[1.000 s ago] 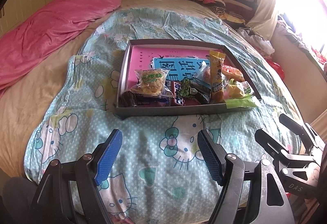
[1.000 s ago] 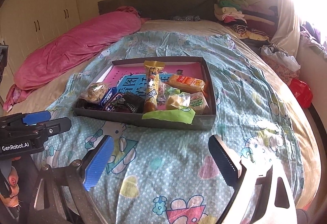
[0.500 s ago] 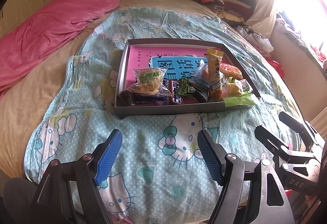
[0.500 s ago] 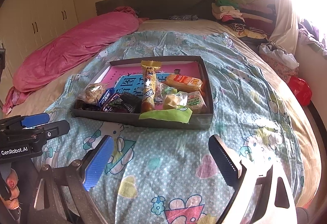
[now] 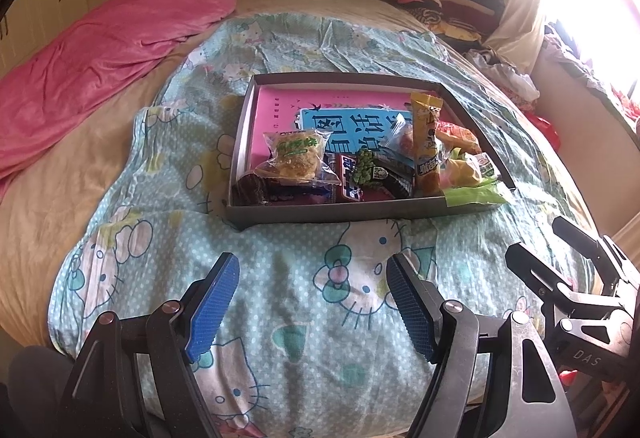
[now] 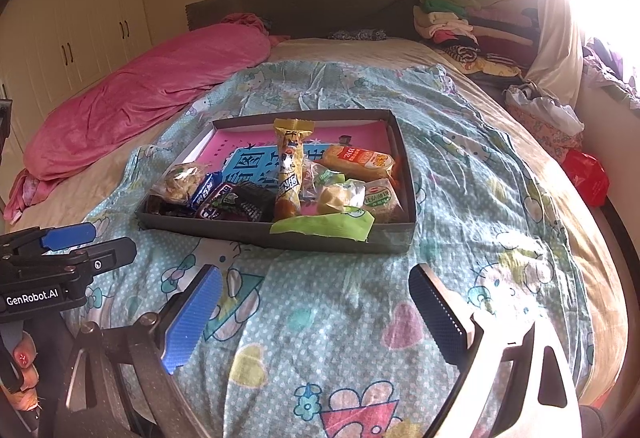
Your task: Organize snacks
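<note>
A shallow grey box sits on the bed and holds several wrapped snacks along its near side. A clear pack of crumbly pastry lies at its left. A tall yellow stick pack leans upright in the middle. A green wrapper hangs over the near rim. An orange bread pack lies at the back right. My left gripper is open and empty above the blanket, short of the box. My right gripper is open and empty too.
A Hello Kitty blanket covers the bed. A rolled pink quilt lies along the left. Folded clothes are piled at the headboard's right. A red bag lies off the bed's right edge. The other gripper shows at each view's side.
Both views have shifted slightly; the box sits a little lower and nearer in the frames. Both grippers stay open and empty. The snacks have not moved.
</note>
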### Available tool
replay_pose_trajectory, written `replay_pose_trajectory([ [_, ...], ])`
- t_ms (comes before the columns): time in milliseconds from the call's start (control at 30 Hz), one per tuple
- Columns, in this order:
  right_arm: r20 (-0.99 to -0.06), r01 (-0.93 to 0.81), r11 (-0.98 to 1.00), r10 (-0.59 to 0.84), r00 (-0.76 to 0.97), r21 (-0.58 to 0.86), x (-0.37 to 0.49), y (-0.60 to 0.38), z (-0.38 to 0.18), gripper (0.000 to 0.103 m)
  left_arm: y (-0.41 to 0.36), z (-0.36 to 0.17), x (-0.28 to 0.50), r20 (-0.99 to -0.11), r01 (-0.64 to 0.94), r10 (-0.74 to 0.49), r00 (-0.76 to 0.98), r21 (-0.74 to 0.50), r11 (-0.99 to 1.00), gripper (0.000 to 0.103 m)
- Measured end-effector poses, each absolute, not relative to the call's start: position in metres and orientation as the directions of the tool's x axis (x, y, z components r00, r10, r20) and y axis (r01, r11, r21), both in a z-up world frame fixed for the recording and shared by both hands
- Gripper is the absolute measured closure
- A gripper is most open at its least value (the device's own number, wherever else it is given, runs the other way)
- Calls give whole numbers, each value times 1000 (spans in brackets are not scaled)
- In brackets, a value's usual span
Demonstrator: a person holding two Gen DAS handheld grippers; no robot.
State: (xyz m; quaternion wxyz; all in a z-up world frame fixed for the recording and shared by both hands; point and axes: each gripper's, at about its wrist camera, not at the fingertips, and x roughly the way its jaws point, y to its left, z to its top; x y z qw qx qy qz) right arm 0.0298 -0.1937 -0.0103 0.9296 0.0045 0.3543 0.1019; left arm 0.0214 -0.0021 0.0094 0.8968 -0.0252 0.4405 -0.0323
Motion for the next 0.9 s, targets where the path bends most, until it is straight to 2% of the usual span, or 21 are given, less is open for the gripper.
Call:
replay_pose_trajectory([
  [367,-655,-153,985,165,738,76,32,-201,-12,8,1,3,22,-778,25,-75,623,-76,997,26],
  [467,-652,-127,989,141,745,69,36,-207,-14,3,7,1,27,-775,6,-80,627,-97,995,26],
  [700,-668,35,991,61,742,129,68,-262,-15,1,61,-2,59,-748,-149,97,657,-2,989,25],
  [900,-773,252,967,-127,621,44,146,-338,-54,1,144,-43,124,-778,-374,297,553,87,923,24],
])
